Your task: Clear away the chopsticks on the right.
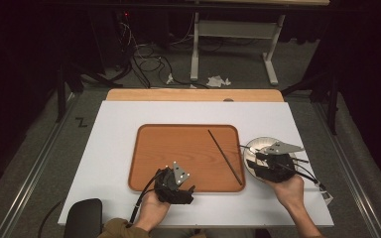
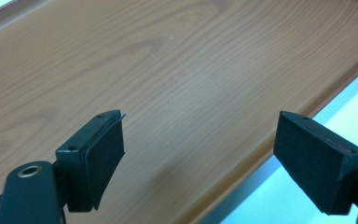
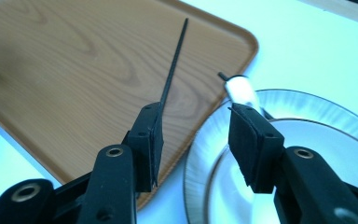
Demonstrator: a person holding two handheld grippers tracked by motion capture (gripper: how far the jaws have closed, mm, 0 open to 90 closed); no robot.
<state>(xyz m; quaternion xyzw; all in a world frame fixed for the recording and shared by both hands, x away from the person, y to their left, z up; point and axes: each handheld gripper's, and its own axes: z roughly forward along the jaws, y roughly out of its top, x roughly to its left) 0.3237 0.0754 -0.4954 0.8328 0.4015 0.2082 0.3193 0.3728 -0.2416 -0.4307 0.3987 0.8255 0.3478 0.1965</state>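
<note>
A wooden tray (image 1: 178, 144) lies in the middle of the white table. One thin black stick (image 1: 225, 157) lies slanted on the tray's right side. Just right of the tray stands a silver-rimmed plate (image 1: 258, 143). My right gripper (image 1: 259, 161) hovers over the plate, open, with nothing between its pads (image 3: 196, 140). Past the right pad a pale handle with a dark tip (image 3: 240, 87) rests on the plate rim (image 3: 307, 100). The black stick (image 3: 172, 65) runs away beyond the other pad. My left gripper (image 1: 181, 191) sits at the tray's front edge, open and empty (image 2: 200, 154) over bare wood (image 2: 168, 70).
The white table top (image 1: 114, 148) borders the tray on all sides. A dark pad (image 1: 84, 218) lies at the front left corner. Beyond the table are a grey floor, cables and a white frame's legs (image 1: 194, 49).
</note>
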